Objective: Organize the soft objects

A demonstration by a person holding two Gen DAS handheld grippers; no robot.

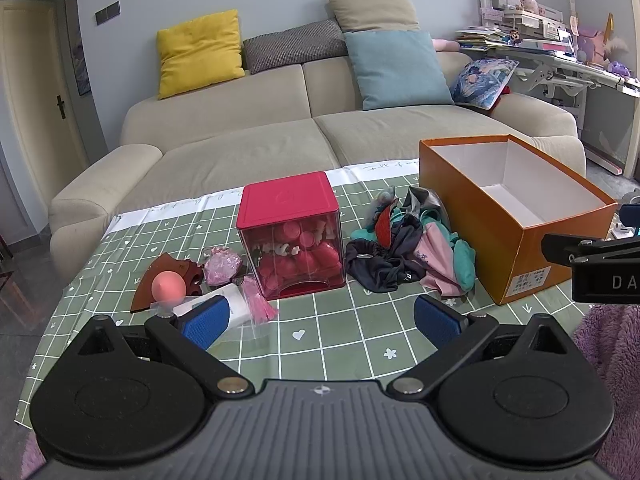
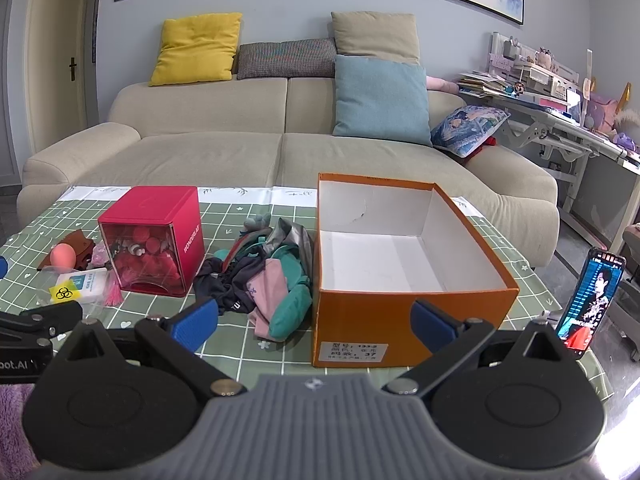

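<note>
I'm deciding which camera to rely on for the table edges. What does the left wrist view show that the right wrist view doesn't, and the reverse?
Only the left wrist view shows the left gripper, open over the tablecloth, and the pink mesh pouch in full.

Only the right wrist view shows the right gripper, open, the lit phone propped at the table's right edge, and the yellow biohazard label.

Both show the orange box with nothing visible inside, the clothes pile beside it, the red container and the pink sponge.
</note>
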